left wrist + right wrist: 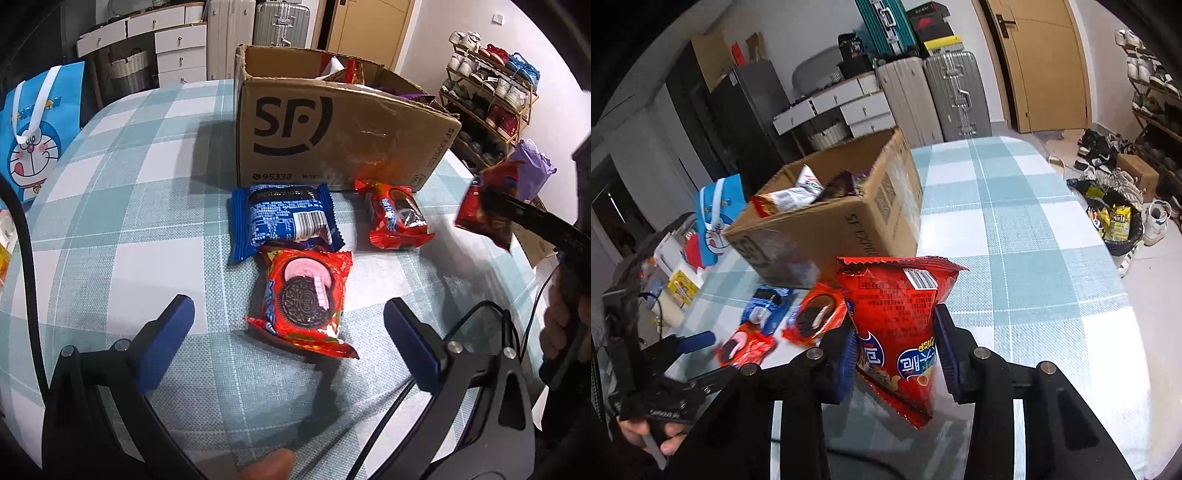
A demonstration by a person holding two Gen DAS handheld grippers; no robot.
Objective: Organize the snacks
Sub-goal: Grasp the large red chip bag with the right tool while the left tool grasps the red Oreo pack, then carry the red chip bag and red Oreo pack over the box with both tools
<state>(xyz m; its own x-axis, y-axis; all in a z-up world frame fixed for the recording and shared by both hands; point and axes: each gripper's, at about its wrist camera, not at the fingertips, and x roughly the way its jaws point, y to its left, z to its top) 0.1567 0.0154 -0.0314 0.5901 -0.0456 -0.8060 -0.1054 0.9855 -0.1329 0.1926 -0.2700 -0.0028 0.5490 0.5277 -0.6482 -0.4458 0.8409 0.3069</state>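
My right gripper point(895, 350) is shut on a red snack bag point(905, 314), held upright above the checked tablecloth; the same bag point(487, 206) shows at the right of the left wrist view. My left gripper point(288, 325) stands open just above a red Oreo pack point(306, 299) that lies between its blue pads. Behind that pack lie a blue Oreo pack point(284, 218) and a second red Oreo pack point(399, 218). An open SF cardboard box point(332, 129) stands behind them, with several snacks inside point(809, 192).
A blue cartoon gift bag point(40, 129) stands at the table's left. The green-and-white checked table point(1015, 240) stretches right of the box. Suitcases, drawers and a shoe rack point(491, 99) stand beyond the table. A bin with rubbish point(1115, 221) is on the floor.
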